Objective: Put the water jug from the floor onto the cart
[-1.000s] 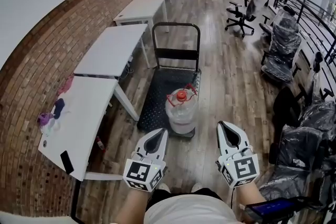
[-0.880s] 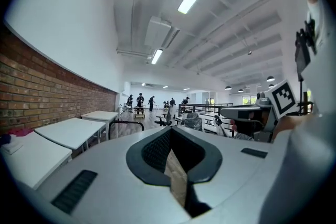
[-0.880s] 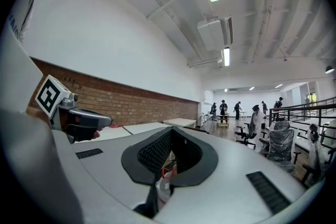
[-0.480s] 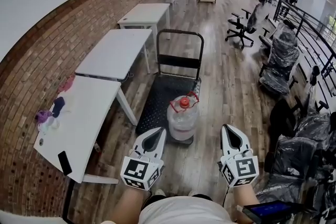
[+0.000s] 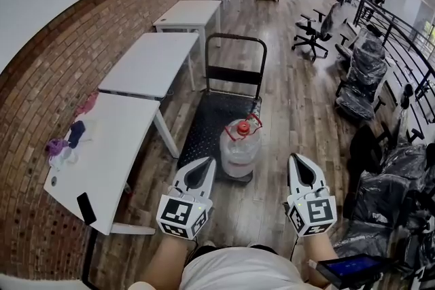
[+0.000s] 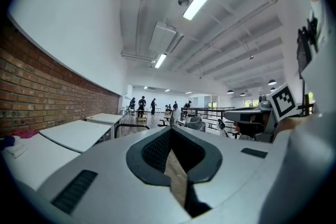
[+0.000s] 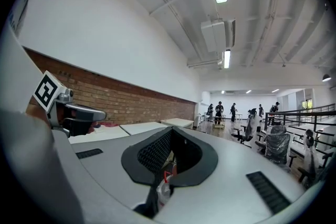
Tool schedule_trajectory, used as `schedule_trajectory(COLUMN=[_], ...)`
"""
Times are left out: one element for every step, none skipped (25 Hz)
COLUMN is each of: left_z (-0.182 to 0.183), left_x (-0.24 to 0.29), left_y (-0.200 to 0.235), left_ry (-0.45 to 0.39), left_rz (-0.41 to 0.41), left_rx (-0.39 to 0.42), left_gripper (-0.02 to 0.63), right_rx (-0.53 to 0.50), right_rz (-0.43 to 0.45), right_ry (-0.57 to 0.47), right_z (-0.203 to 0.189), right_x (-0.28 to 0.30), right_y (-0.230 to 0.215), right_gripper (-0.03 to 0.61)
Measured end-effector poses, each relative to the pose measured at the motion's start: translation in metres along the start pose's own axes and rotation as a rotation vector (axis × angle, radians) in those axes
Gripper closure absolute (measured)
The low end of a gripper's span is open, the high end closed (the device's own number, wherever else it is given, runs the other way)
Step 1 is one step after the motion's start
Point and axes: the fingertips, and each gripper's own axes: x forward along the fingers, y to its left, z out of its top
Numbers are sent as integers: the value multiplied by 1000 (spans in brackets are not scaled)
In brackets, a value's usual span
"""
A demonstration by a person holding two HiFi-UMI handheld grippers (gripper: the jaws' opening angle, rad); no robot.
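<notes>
Water jug [image 5: 239, 148] stands upright on the near end of the cart [image 5: 212, 120] in the head view; placing looks done. Left gripper [image 6: 171, 132] view: fingers together, holding nothing. Right gripper [image 7: 171, 134] view: fingers together, empty.

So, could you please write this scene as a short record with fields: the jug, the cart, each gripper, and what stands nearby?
water jug: clear, red cap, upright on the near end of the cart
cart: dark flat platform on the wood floor, handle at the far end
left gripper: shut, empty, apart from the jug, to its left
right gripper: shut, empty, apart from the jug, to its right
white tables: three in a row along the brick wall, left of the cart
task state: jug appears to be on the cart already
</notes>
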Motion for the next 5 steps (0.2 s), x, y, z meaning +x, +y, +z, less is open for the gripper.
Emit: schedule_trajectory(left_z=[-2, -3, -5, -6, -8], left_x=[0, -1, -1, -2, -3], left_y=[1, 1, 2, 3, 4], left_ry=[2, 5, 7, 9, 10], left_rz=[-2, -4, -6, -7, -8], left_rx=[-1, -2, -4, -7, -9], left_gripper=[615, 615, 615, 615, 615], right_rx=[-1, -2, -3, -4, -5], right_rz=[-5, -9, -10, -11, -11], right_ry=[-3, -5, -5, -5, -4], right_z=[1, 1, 1, 1, 0], right_x=[0, 0, 0, 0, 0], right_y=[0, 1, 2, 3, 5], right_gripper=[577, 577, 577, 577, 577])
